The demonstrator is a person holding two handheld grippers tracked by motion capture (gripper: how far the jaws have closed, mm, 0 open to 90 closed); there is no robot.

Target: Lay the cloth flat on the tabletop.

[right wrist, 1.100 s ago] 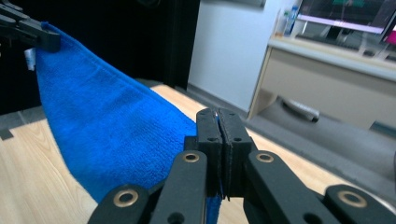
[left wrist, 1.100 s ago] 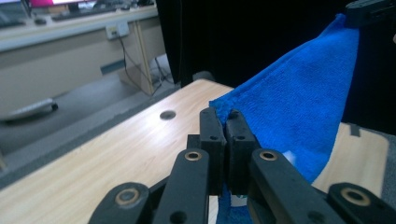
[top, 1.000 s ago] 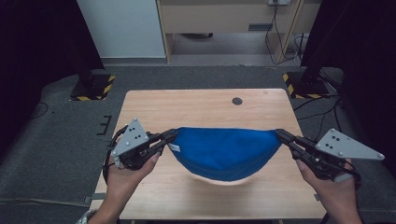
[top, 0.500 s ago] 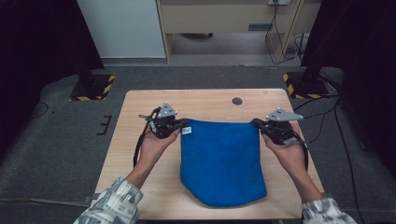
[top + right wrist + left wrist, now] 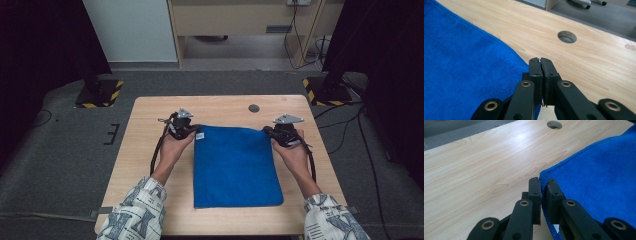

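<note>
In the left gripper view, the flat blue terry cloth (image 5: pixel 599 170) runs off the frame's right edge, and the round hole (image 5: pixel 554 124) in the wooden tabletop is clipped at the top. The small white tag (image 5: pixel 199 135) at the cloth's upper left corner in the high view is too small to read.

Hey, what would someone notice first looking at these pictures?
A bright blue cloth lies flat in the middle of the wooden table. The left gripper and right gripper each pinch one of its far corners, jaws shut on the fabric. A round hole sits in the tabletop just beyond the cloth.

Even overhead light; glare on table (image 5: pixel 520 138); dark surroundings.
</note>
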